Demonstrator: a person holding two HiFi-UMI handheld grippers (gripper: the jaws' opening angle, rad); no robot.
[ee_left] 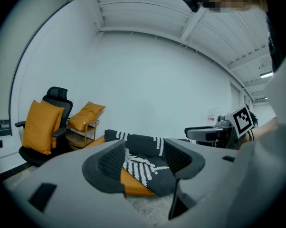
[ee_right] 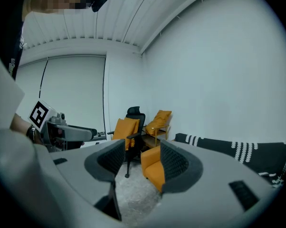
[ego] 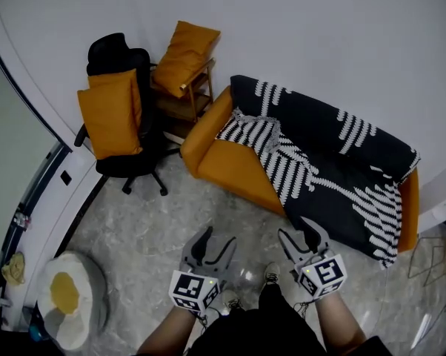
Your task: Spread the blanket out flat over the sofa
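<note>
A black blanket with white leaf patterns covers most of the orange sofa; the sofa's left end is bare, and the blanket bunches up there. The blanket also shows between the jaws in the left gripper view. Both grippers hang in the air in front of the sofa, well short of it. My left gripper is open and empty. My right gripper is open and empty too. In the right gripper view the sofa's bare orange end and the blanket lie ahead.
A black office chair with an orange cushion stands left of the sofa. A small wooden side table holds another orange cushion. A white and yellow pouf sits at lower left. A wire rack is at right.
</note>
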